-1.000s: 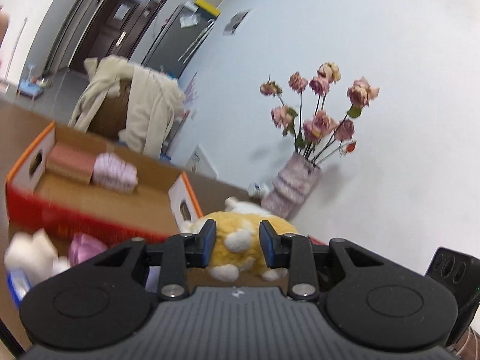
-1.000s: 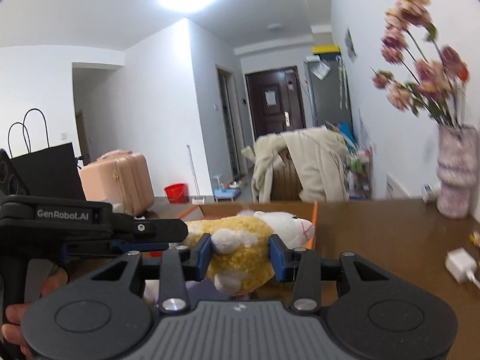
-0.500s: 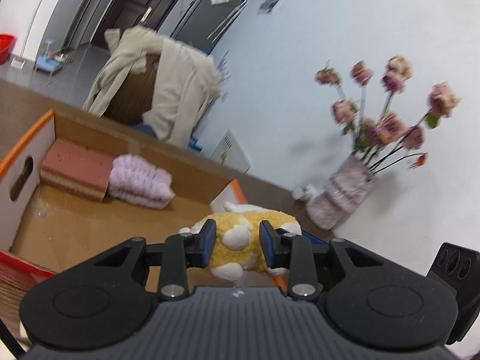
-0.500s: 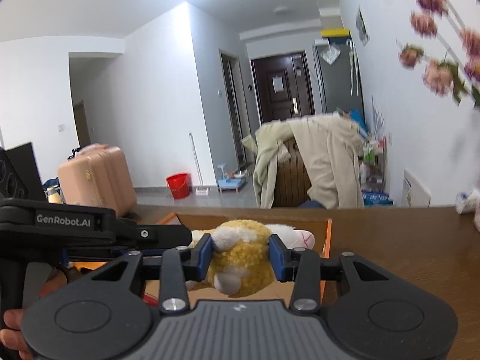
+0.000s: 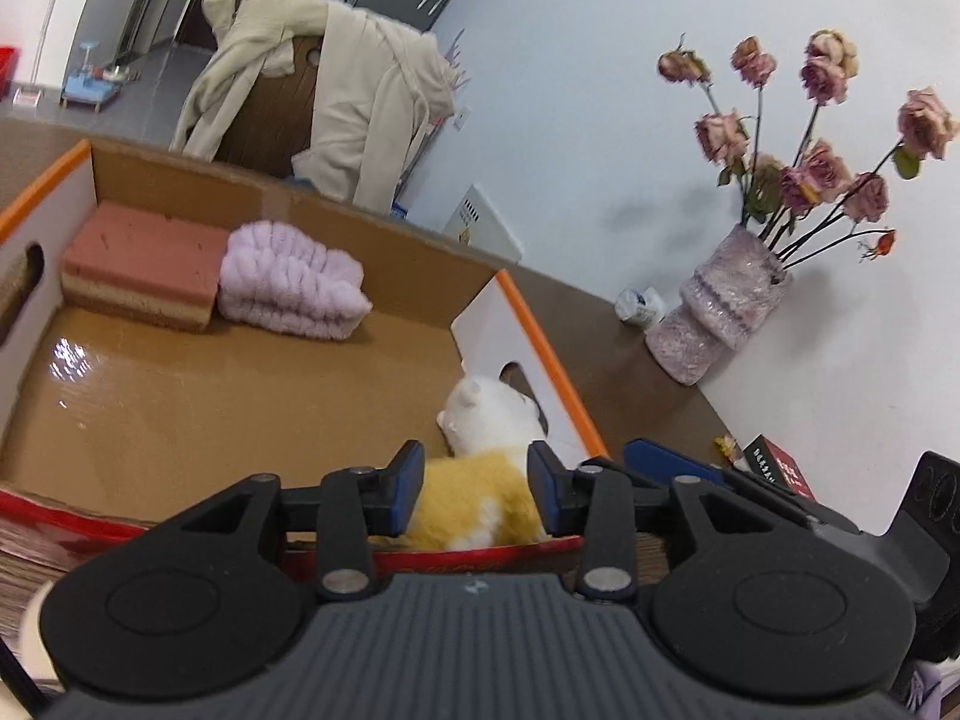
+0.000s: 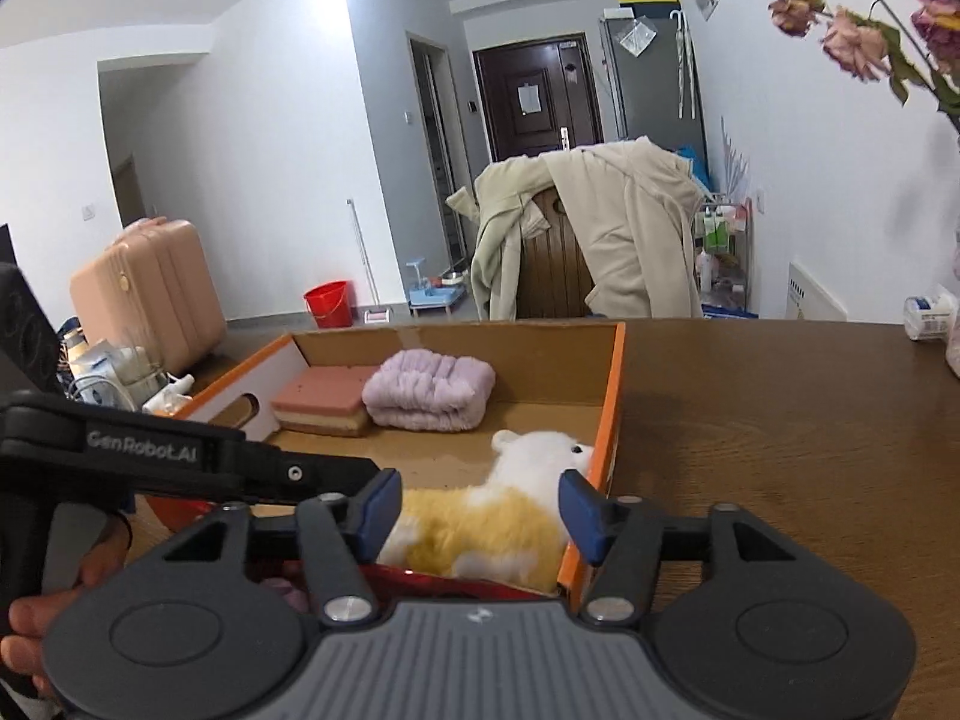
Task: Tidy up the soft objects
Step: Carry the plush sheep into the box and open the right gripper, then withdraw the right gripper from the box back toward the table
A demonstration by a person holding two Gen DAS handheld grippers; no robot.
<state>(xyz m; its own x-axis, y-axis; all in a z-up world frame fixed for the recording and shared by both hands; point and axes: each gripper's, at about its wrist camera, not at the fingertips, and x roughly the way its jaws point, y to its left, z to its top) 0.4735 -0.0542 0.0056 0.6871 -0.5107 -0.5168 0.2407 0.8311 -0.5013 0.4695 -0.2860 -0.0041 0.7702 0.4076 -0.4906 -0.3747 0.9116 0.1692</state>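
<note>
A yellow and white plush toy point(image 5: 474, 504) point(image 6: 480, 522) lies in the near right corner of an open cardboard box point(image 5: 540, 336) point(image 6: 612, 420), its white head against the orange-edged side wall. My left gripper point(image 5: 475, 483) straddles its yellow body, jaws opening, pads close beside the fur. My right gripper point(image 6: 480, 510) also straddles it, jaws opening and standing wider than the body. At the box's far end lie a pink sponge block point(image 5: 144, 258) point(image 6: 324, 393) and a folded lilac towel point(image 5: 288, 282) point(image 6: 429, 390).
The box stands on a wooden table point(image 6: 780, 450). A vase of dried roses point(image 5: 720, 312) and a small white bottle point(image 5: 639, 304) stand by the wall. A chair draped with a beige coat point(image 6: 600, 240) is behind the box. A hand point(image 6: 36, 618) holds the left gripper.
Both grippers carried the plush toy forward over the box and down. Their jaws have widened, and the toy now rests on the box floor.
</note>
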